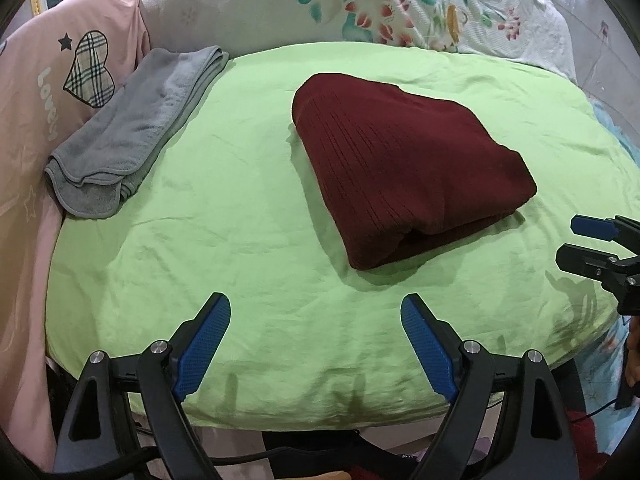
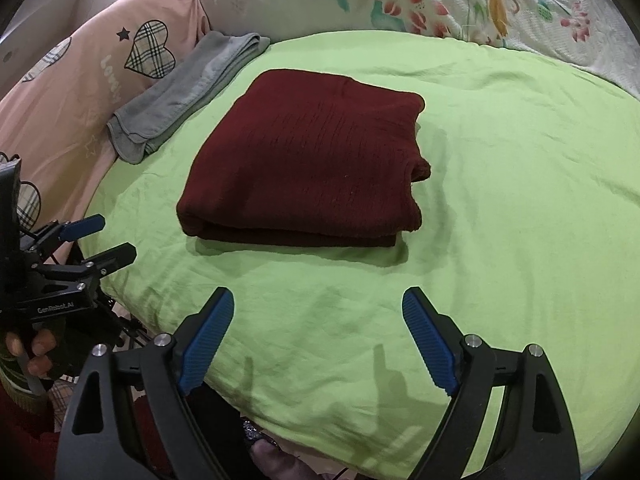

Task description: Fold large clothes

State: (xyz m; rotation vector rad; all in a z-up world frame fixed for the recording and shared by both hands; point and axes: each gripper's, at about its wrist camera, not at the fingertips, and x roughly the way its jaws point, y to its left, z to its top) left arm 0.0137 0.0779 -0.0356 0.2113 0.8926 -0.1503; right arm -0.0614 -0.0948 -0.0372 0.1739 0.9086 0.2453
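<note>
Because the maroon sweater [image 2: 304, 160] already lies folded into a thick block mid-way across the green sheet [image 2: 520, 200], both the left gripper [image 1: 316, 344] and right gripper [image 2: 318, 340] hang spread and empty nearer than it. Beyond it left, a pink cover [image 2: 80, 80] reads "Lovely"; the left gripper's body says "GenRobot.AI".

Folded dark red sweater [image 1: 408, 168] on a bed with a green sheet [image 1: 240, 208].
The left gripper [image 1: 316, 340] hangs over the sheet's near edge, its blue-padded fingers [image 1: 208, 344] spread wide with nothing between them. A folded grey towel [image 1: 132, 128] lies at the left beside a pink pillow [image 1: 52, 80]. The right gripper [image 1: 576, 244] shows at the right edge.
</note>
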